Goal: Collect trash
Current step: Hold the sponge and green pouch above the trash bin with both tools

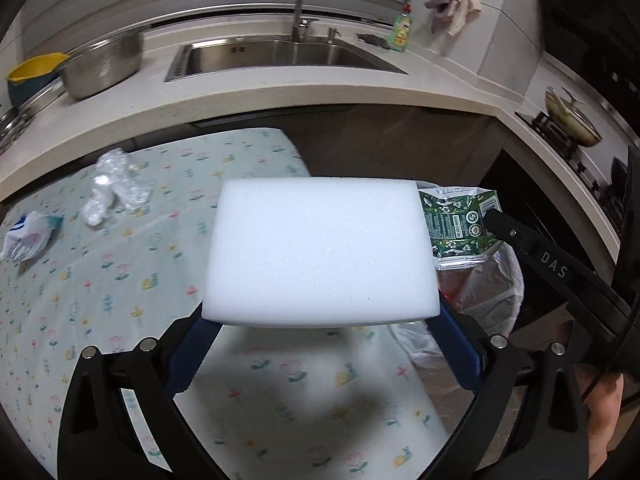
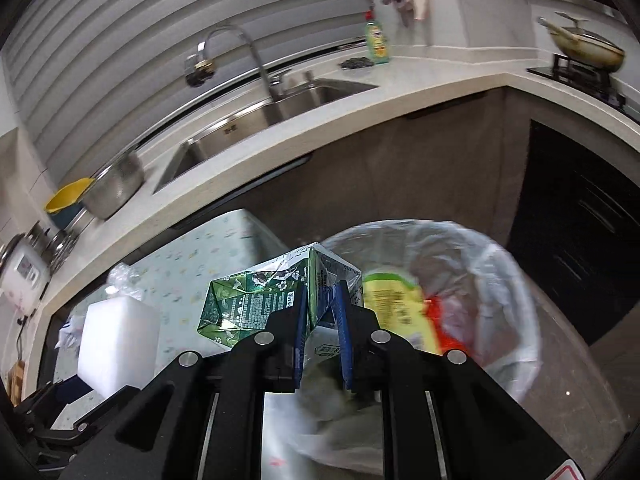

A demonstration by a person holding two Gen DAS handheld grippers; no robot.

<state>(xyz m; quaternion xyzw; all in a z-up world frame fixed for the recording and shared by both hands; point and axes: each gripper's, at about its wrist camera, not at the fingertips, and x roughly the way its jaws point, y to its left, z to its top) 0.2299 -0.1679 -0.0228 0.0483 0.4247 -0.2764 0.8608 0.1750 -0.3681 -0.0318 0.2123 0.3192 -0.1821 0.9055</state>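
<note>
My left gripper is shut on a white foam block and holds it above the floral table. The block also shows in the right wrist view. My right gripper is shut on a crushed green carton and holds it at the near rim of the bin lined with a clear bag. The carton also shows in the left wrist view, over the bin. Crumpled clear plastic and a blue-white wrapper lie on the table at the left.
The bin holds a yellow-green packet and red trash. Behind the table runs a counter with a sink, a steel bowl, a yellow bowl, a green bottle and a pan on the stove.
</note>
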